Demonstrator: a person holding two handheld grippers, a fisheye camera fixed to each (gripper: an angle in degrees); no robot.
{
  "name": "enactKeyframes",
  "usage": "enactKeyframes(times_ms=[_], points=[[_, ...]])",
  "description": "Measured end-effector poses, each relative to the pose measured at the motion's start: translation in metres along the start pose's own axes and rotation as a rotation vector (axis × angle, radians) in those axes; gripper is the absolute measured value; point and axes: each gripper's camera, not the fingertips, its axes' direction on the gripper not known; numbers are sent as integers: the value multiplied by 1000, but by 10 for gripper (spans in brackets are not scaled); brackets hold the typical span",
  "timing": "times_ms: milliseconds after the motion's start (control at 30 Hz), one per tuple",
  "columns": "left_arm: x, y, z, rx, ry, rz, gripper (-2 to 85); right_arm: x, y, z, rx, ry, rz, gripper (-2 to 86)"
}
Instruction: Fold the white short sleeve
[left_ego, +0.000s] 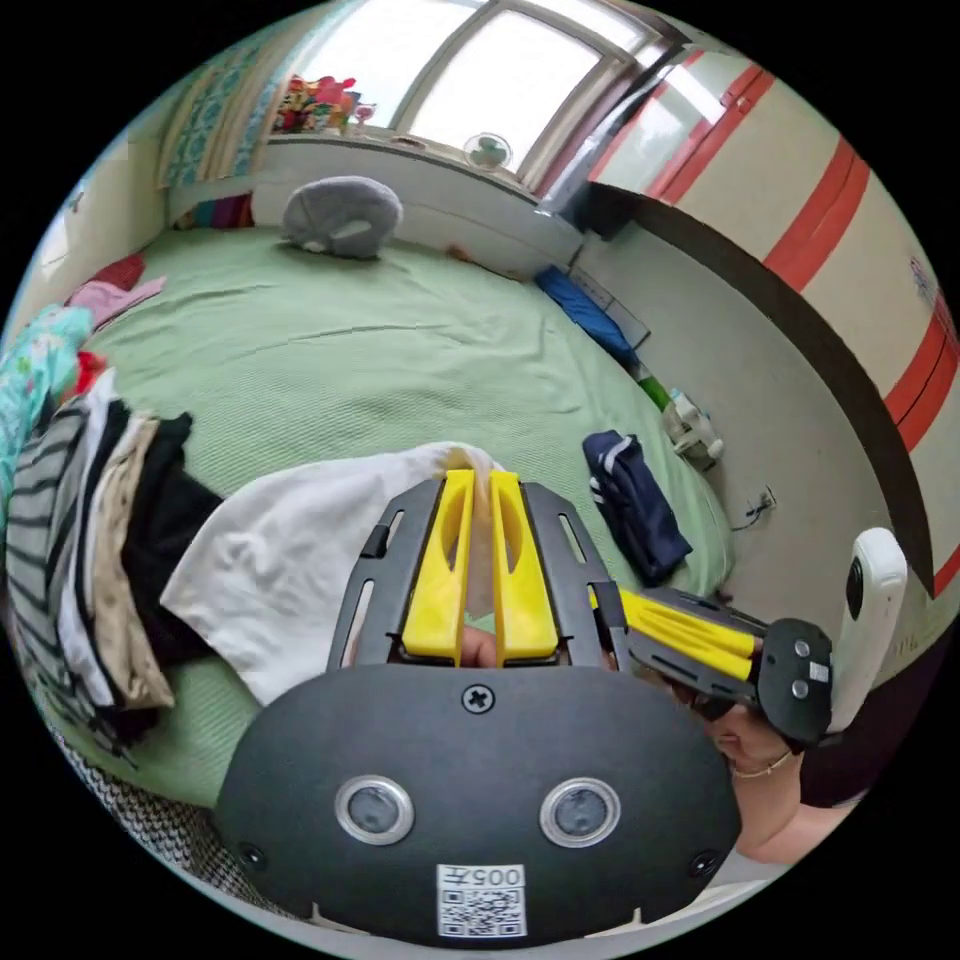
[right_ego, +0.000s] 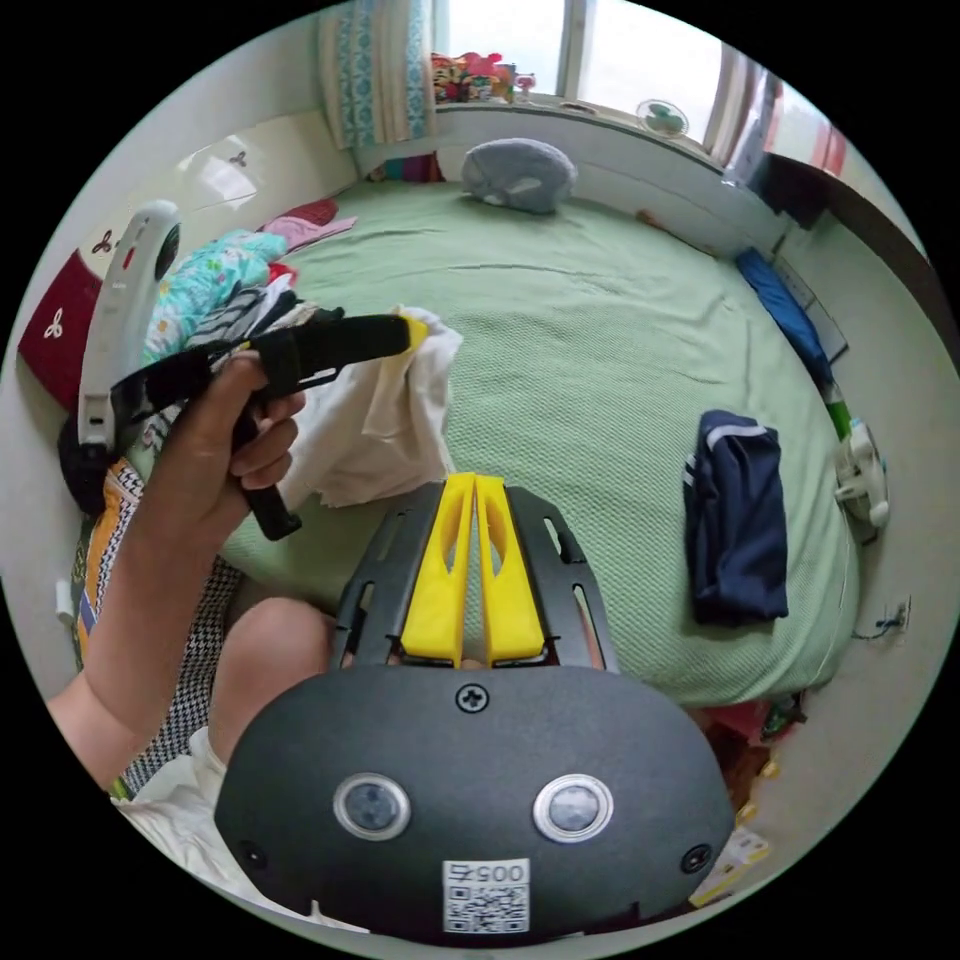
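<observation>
A green bed (right_ego: 560, 330) takes up most of the room, with a window beyond it. The left gripper (left_ego: 478, 485) is clamped on a corner of the white shirt (left_ego: 290, 560), which hangs bunched from it above the bed's near edge, beside the clothes pile (left_ego: 90, 540). The right gripper (right_ego: 472, 490) has its jaws together, holding nothing, over the bed's near side.

Risks, as I judge them: held by one corner, the shirt may stay crumpled when laid down, or its hanging part may snag the pile and drag something along. The near edge is close, so cloth could slide off. Open bedding lies ahead, between the pile and the navy garment (right_ego: 738, 515), with the pillow (right_ego: 520, 172) well away.
</observation>
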Motion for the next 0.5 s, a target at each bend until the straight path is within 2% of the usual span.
enactKeyframes(times_ms=[133,267,500], points=[[56,-15,44,-67,-8,66,47,42,16,6,-14,26,80,-11],[98,-10,59,-82,-112,137,51,68,31,13,-17,8,135,-10],[121,14,64,-182,-303,96,8,48,43,41,-88,-11,142,-10]])
